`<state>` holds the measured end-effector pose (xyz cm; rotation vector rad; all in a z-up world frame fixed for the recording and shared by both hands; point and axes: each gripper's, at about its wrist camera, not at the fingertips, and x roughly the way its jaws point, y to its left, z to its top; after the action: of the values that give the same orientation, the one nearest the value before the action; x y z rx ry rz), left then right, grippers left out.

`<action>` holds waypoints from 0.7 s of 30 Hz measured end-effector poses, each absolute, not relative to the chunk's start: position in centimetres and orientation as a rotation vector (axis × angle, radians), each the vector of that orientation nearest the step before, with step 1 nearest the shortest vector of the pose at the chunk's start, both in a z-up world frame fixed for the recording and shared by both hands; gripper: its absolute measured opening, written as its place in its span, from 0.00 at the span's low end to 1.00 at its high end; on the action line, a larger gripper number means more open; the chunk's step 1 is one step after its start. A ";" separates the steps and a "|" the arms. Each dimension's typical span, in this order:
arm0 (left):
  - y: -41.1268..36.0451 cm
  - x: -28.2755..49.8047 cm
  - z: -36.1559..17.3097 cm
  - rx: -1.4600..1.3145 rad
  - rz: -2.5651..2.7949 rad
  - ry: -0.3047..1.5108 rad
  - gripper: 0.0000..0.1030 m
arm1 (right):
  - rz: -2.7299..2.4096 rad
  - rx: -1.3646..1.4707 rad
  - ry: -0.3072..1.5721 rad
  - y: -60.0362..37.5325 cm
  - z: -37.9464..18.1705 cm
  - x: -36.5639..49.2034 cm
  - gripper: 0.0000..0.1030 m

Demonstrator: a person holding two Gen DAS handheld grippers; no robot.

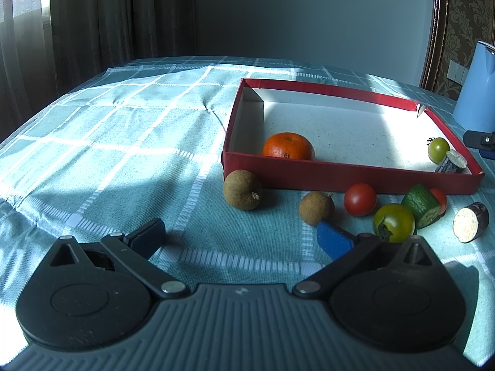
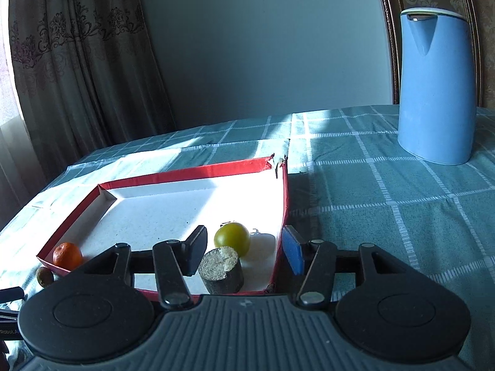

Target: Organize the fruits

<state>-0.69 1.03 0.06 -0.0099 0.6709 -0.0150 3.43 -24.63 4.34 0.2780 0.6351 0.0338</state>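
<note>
A red box [image 1: 340,174] with a white floor holds an orange [image 1: 287,146], a green tomato [image 1: 438,150] and a dark cut cylinder [image 1: 452,162]. In front of it on the cloth lie two brown longans [image 1: 242,189] [image 1: 316,207], a red tomato [image 1: 360,199], a green tomato [image 1: 393,223], a green cut piece [image 1: 421,205] and a dark cut piece [image 1: 471,222]. My left gripper [image 1: 241,238] is open and empty, just short of the longans. My right gripper [image 2: 244,252] is open over the box's near right corner [image 2: 280,247], straddling the cylinder [image 2: 221,269] and green tomato [image 2: 232,238].
A tall blue kettle [image 2: 436,89] stands on the checked teal tablecloth [image 1: 108,142] to the right of the box. Curtains hang behind the table at the left. The table edge runs along the far side and the left.
</note>
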 end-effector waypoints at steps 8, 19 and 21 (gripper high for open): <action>1.1 -0.8 0.1 -0.015 -0.019 0.667 1.00 | -0.037 0.271 0.555 -25.5 3.8 -2.1 0.62; 1.9 -3.0 1.2 -0.067 -0.093 0.536 0.97 | -0.038 0.304 0.535 -26.0 3.1 -3.2 0.68; 1.8 -3.3 1.4 -0.066 -0.131 0.524 0.90 | -0.030 0.306 0.538 -26.0 3.1 -3.1 0.68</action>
<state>-3.33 1.78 1.44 -0.0663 0.5243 -0.1312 -3.11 -25.99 3.08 0.3064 0.5378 -0.0303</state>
